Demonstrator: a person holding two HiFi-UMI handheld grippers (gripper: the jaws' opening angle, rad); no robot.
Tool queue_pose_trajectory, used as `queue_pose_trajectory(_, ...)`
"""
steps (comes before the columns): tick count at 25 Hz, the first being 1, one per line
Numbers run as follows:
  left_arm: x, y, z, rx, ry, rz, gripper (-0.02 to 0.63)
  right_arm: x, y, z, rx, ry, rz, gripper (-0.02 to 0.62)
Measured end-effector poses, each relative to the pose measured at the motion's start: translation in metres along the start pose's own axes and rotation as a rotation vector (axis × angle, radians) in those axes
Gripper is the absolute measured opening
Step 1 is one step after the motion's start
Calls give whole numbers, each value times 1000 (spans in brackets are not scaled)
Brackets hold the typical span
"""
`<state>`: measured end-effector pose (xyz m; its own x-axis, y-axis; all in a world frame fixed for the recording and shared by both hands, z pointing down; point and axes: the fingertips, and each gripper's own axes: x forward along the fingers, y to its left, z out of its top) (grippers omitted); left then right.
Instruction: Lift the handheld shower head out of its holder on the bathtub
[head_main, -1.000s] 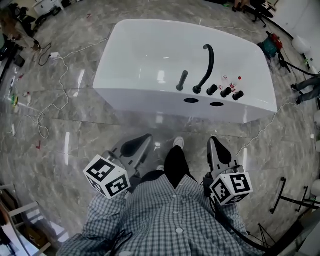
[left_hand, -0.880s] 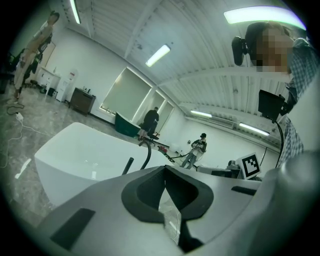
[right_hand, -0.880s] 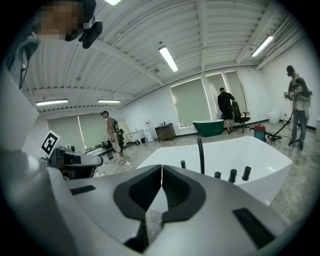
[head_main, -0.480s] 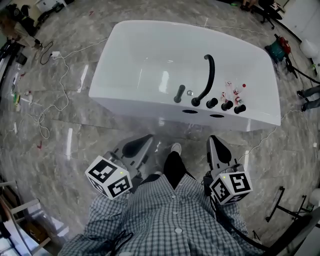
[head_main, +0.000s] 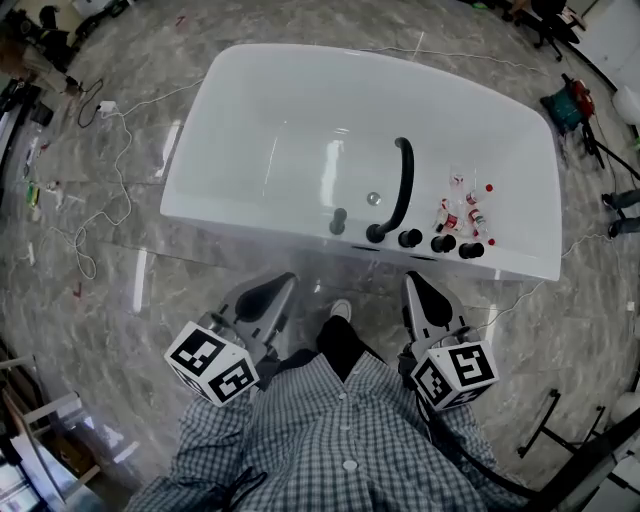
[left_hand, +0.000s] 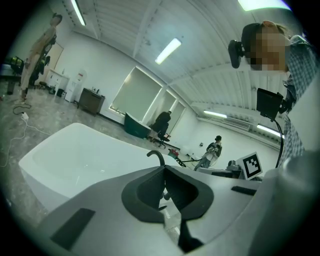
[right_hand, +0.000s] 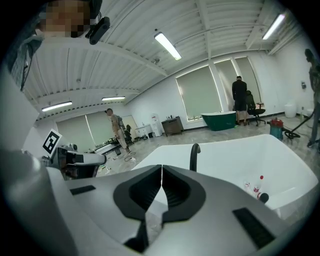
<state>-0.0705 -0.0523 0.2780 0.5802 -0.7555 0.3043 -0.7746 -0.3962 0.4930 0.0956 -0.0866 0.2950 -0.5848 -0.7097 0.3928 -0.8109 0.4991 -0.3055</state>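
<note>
head view: handheld shower head sits upright in its holder on the near rim of the white bathtub, just left of the curved black spout; left gripper and right gripper are well short of it | left gripper view: jaws pinched together, nothing in them, tub ahead | right gripper view: same deal, jaws closed and empty

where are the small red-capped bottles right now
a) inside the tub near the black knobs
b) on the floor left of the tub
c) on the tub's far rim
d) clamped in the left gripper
a: the head view shows the small bottles lying inside the bathtub, just beyond the row of black knobs on its near rim.
</note>
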Motion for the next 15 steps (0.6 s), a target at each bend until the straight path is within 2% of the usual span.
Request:
queue_pose_trajectory(6,36,3,3,15,31,15,9,15,-33,2,2,20,10,17)
queue_pose_trajectory(15,61,26,7,64,86,-11,9,36,-37,3,44,14,-32,18)
